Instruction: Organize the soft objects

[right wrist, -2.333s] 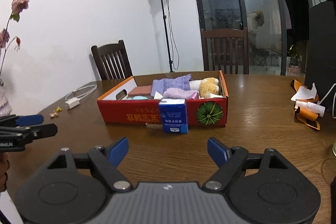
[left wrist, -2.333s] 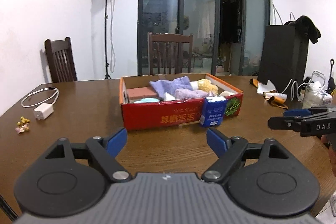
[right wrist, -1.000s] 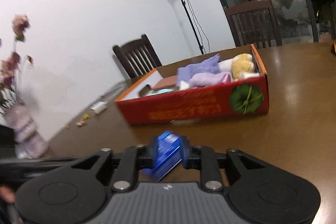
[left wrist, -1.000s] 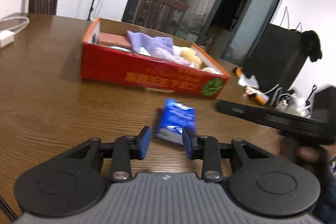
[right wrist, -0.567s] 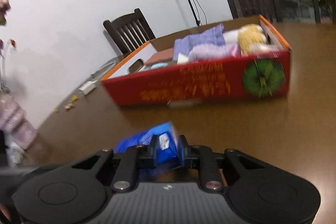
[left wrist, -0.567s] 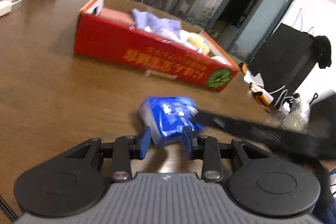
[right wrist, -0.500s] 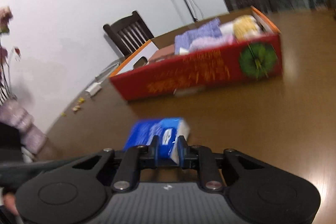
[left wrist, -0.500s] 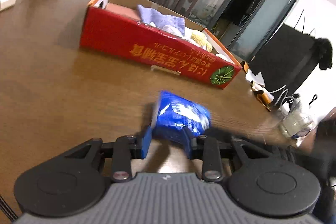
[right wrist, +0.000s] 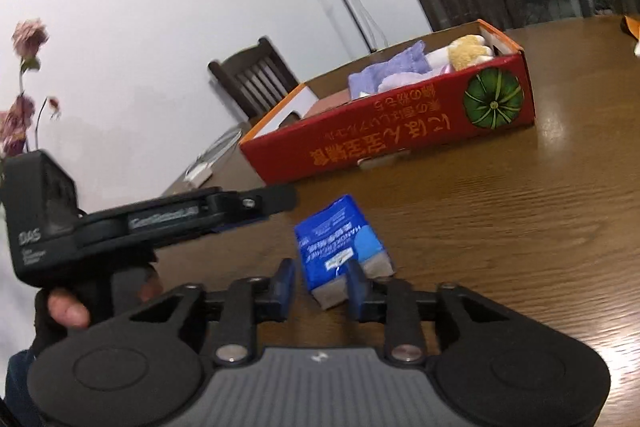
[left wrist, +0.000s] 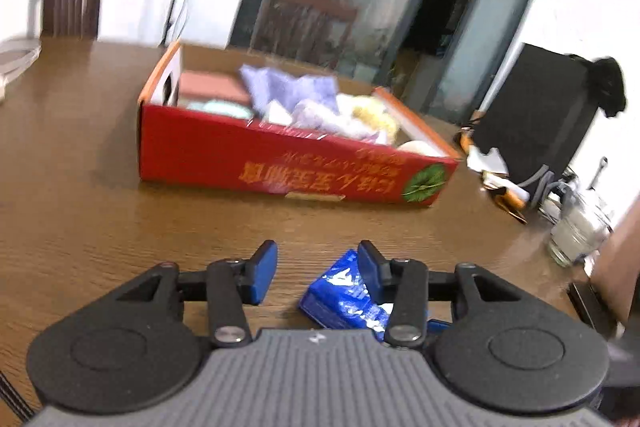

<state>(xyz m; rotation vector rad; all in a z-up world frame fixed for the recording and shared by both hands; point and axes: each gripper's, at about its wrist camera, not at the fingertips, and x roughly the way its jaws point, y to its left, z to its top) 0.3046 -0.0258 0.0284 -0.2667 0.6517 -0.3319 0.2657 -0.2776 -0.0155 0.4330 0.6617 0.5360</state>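
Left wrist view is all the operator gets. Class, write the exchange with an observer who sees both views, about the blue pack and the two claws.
Operator: A finger of my left claw hides part of the blue pack. How does it lie?
Observer: Flat on the table, white print up, grey end toward the right claw.
Operator: Is the right claw gripping it?
Observer: No. Its jaws have just been opening; the pack's end sits between them, one pad clear.
Operator: What holds my claw?
Observer: A hand in a dark glove; that claw's jaws have just been opening too, gripping nothing.
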